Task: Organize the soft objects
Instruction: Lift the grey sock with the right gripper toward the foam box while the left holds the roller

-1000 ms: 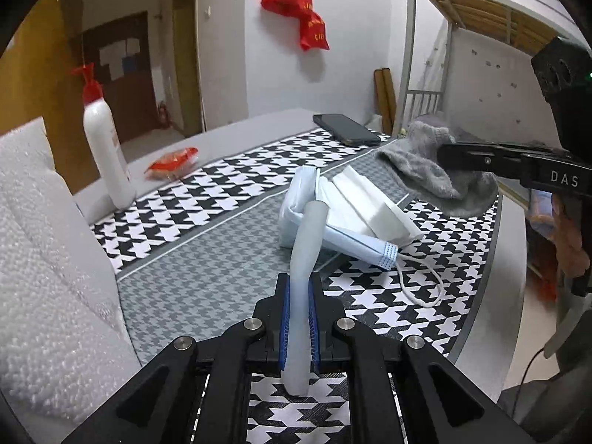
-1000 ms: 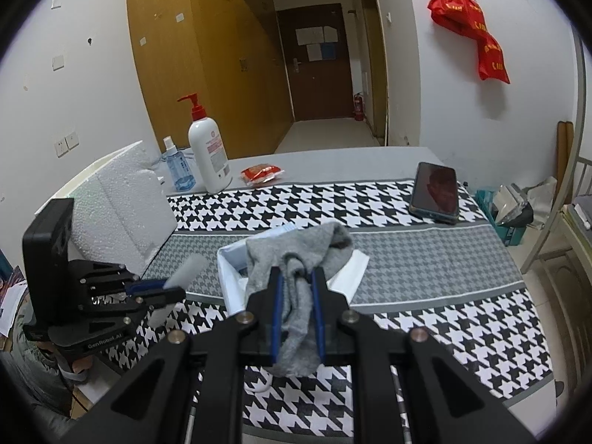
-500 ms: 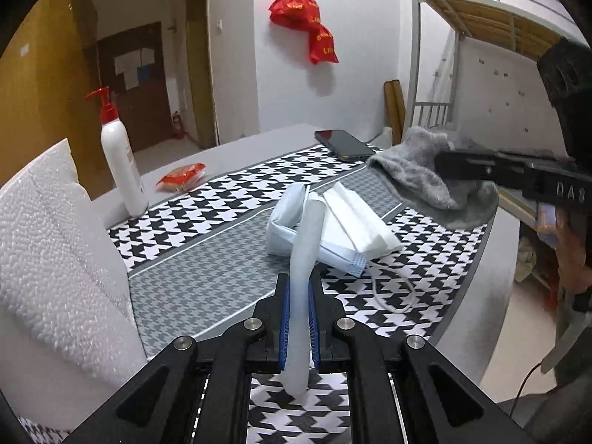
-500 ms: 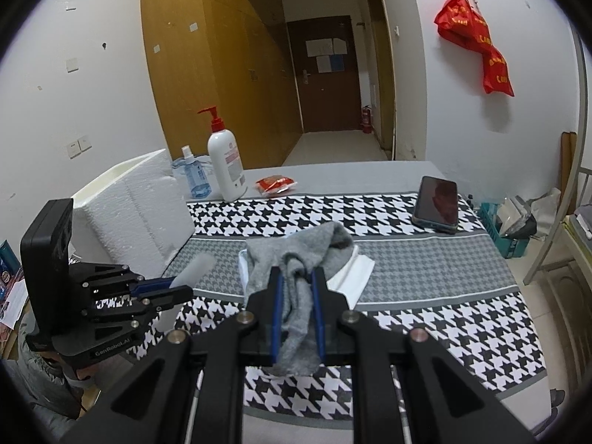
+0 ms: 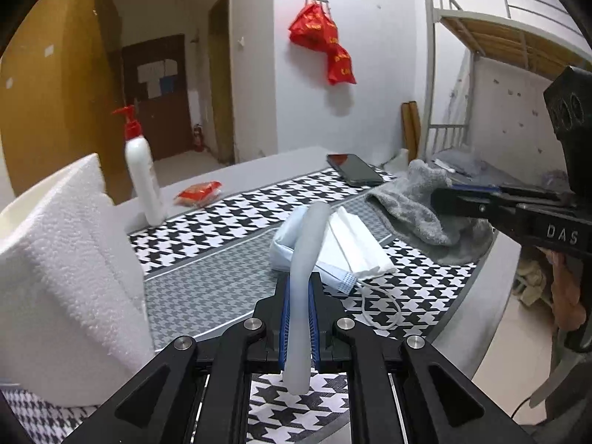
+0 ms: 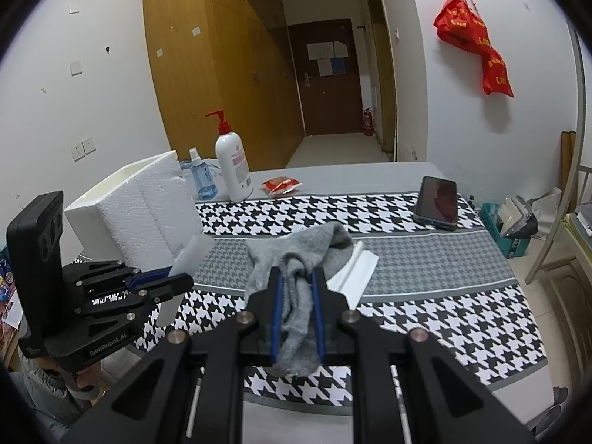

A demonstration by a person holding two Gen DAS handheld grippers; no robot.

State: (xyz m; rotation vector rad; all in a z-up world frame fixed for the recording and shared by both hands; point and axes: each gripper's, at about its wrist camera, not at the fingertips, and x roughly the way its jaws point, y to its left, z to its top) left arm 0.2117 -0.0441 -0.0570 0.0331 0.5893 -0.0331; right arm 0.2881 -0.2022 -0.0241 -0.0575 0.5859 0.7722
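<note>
Left wrist view, item one: left gripper (image 5: 299, 309), jaws pressed together on a pale translucent soft strip (image 5: 305, 259) that runs between the blue pads and arches forward past the tips. Just beyond the tips, on the houndstooth tablecloth (image 5: 207, 229): a folded stack of face masks (image 5: 351, 244), white over light blue, one ear loop trailing toward the near edge. To the gripper's left, close by: a white foam box (image 5: 63, 259). Farther ahead and left: a white pump bottle (image 5: 142, 174) with a red head and a small red packet (image 5: 199, 192). Ahead and right: a dark phone (image 5: 355, 170).

Right wrist view, item two: right gripper (image 6: 296, 312), jaws clamped on a grey sock (image 6: 296, 270), the fabric bunched between the pads with one end hanging below them and the rest piled forward over the tips. The sock hangs clear of the cloth (also seen from the left wrist view, off to that gripper's right). Directly beyond the sock: the white mask stack. To this gripper's left: the other gripper with its strip, in front of the foam box. A small blue bottle (image 6: 201, 181) stands beside the pump bottle.
</note>
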